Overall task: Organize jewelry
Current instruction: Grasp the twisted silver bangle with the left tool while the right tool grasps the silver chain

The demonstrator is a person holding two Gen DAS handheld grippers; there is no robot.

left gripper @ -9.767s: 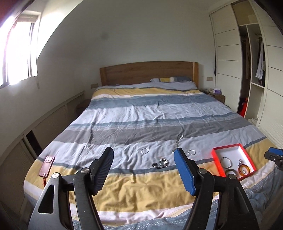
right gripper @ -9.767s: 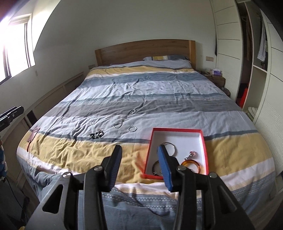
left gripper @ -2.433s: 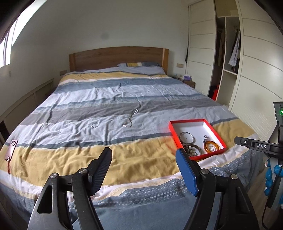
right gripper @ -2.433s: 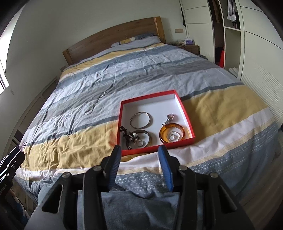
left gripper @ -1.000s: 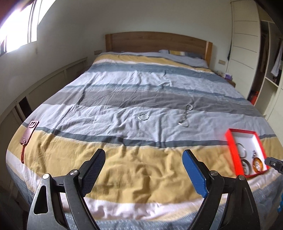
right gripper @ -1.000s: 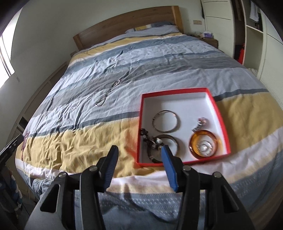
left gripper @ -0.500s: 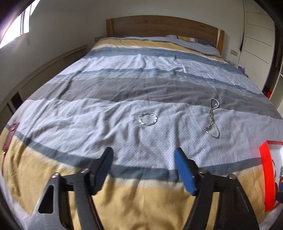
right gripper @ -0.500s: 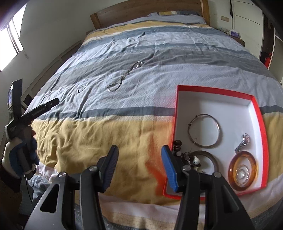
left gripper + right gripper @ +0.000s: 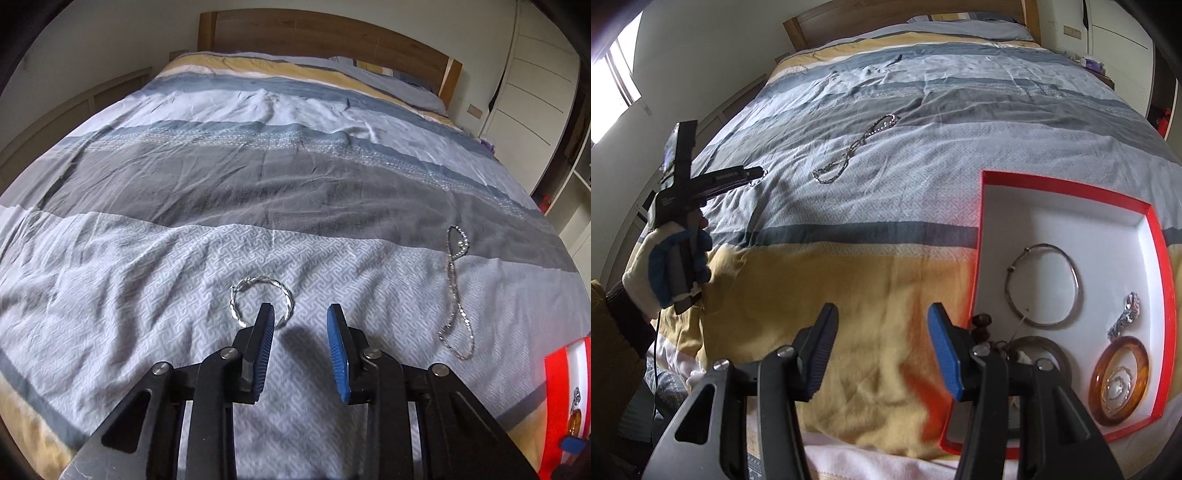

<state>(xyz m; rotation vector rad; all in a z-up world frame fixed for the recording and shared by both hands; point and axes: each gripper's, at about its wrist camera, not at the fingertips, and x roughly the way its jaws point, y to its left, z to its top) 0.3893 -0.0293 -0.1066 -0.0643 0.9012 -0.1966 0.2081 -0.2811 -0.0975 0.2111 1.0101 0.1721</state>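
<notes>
A twisted silver bracelet (image 9: 260, 302) lies on the grey-patterned part of the bedspread. My left gripper (image 9: 300, 314) is open and low over the bed, its left finger over the bracelet's near rim. A silver chain necklace (image 9: 455, 291) lies to the right; it also shows in the right wrist view (image 9: 855, 147). The red-rimmed white box (image 9: 1075, 218) holds a silver bangle (image 9: 1043, 285), an amber bangle (image 9: 1119, 380), a beaded piece and a small charm. My right gripper (image 9: 882, 325) is open and empty above the yellow stripe, left of the box.
The striped bedspread (image 9: 295, 184) covers a wide bed with a wooden headboard (image 9: 325, 33). A white wardrobe (image 9: 543, 81) stands at the right. The left gripper and its gloved hand show in the right wrist view (image 9: 687, 206). The box corner shows in the left view (image 9: 565, 398).
My left gripper has moved forward and down to the silver bracelet and its jaws have narrowed a little. My right gripper has drifted slightly closer to the box's left side.
</notes>
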